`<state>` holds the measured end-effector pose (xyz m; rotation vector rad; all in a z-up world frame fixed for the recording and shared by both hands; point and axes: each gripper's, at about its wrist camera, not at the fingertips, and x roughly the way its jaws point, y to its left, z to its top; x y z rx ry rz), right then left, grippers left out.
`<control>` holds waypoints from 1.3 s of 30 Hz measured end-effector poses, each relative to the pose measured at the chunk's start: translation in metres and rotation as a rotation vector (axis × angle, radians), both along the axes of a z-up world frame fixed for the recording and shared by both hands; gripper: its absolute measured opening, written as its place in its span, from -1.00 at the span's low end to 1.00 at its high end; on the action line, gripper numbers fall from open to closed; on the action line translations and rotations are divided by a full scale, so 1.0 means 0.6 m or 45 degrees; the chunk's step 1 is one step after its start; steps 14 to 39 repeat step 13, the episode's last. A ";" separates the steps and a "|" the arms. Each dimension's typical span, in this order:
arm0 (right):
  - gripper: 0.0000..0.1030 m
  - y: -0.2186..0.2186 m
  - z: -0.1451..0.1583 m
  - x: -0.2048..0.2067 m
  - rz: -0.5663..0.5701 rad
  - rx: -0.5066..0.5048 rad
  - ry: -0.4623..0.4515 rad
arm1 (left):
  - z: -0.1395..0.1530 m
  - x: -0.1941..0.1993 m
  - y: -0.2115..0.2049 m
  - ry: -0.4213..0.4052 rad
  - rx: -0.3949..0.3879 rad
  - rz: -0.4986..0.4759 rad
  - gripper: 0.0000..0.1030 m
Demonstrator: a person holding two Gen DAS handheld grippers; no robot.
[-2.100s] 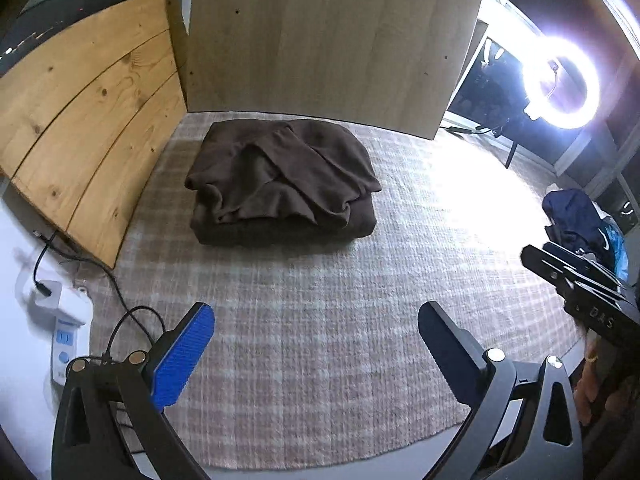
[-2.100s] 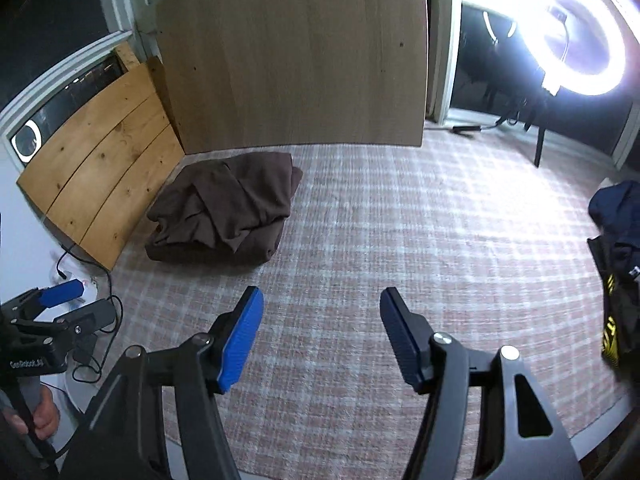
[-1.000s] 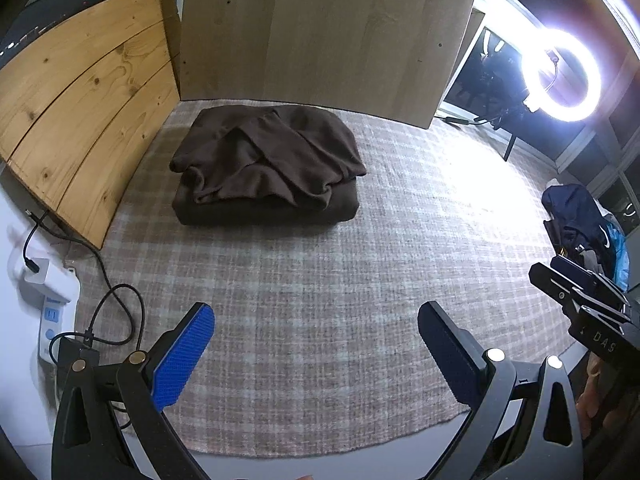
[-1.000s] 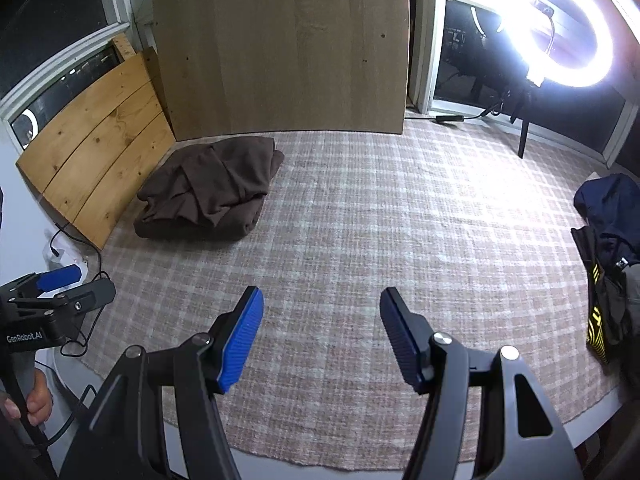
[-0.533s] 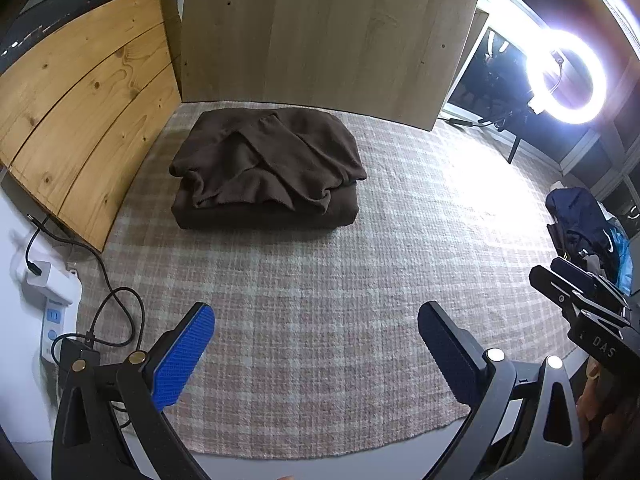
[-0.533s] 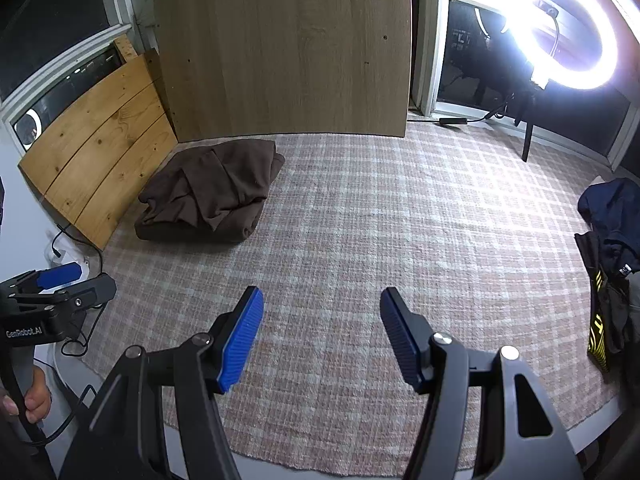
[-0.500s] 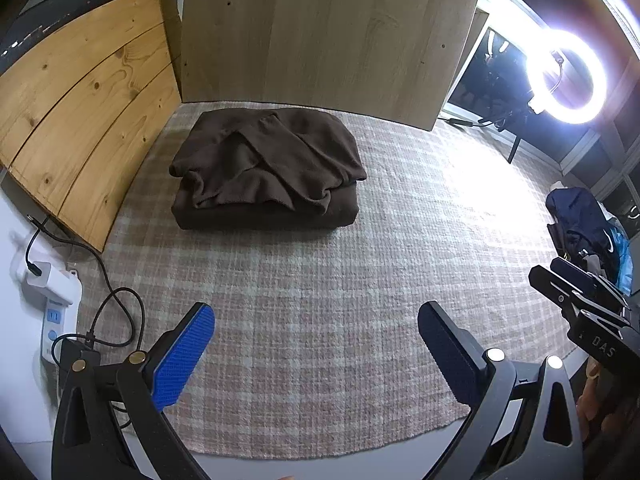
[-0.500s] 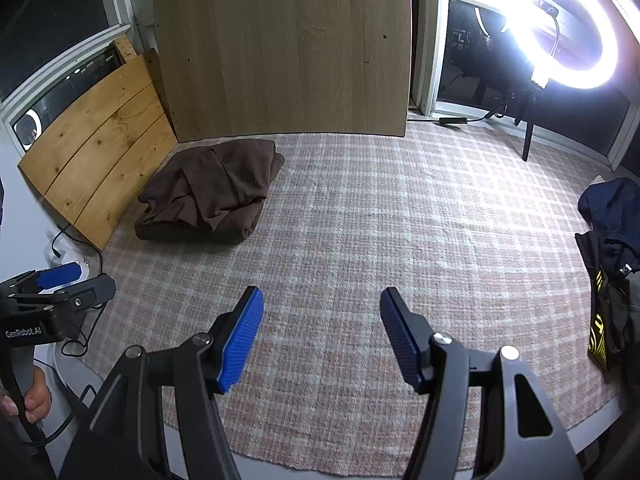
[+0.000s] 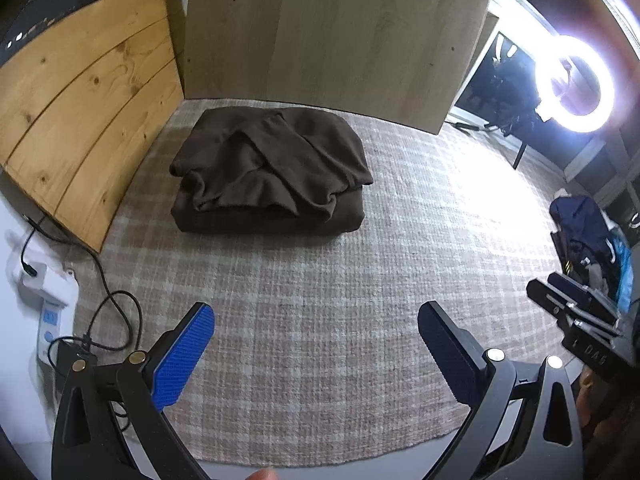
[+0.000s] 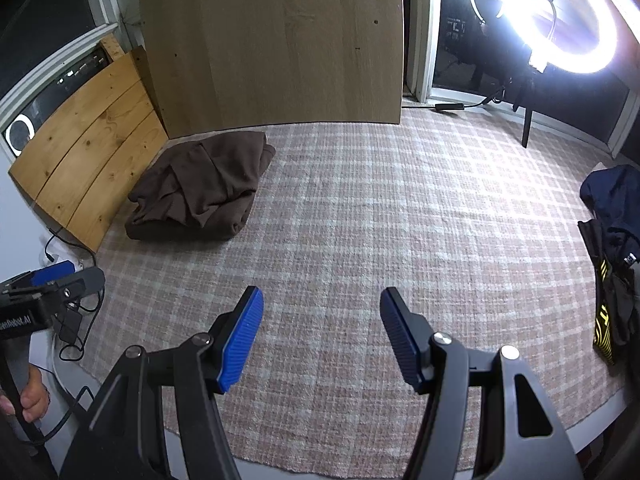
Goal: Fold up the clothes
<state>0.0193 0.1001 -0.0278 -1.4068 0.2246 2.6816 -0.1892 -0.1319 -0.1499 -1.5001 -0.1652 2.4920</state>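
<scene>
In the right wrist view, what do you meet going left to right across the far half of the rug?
Pine plank panel → folded brown garment → bare stretch of plaid rug → ring light stand leg → dark navy clothes pile.

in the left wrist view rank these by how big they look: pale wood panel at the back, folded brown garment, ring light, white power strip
1. pale wood panel
2. folded brown garment
3. ring light
4. white power strip

The ring light stands farther back and glares, so its rank is as seen only.

Both views show the brown garment (image 9: 268, 172) nearer.
</scene>
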 end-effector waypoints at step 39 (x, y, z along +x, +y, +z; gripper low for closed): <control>0.16 -0.009 -0.010 -0.015 0.031 0.016 -0.022 | 0.028 0.005 -0.019 0.129 -0.075 0.072 0.98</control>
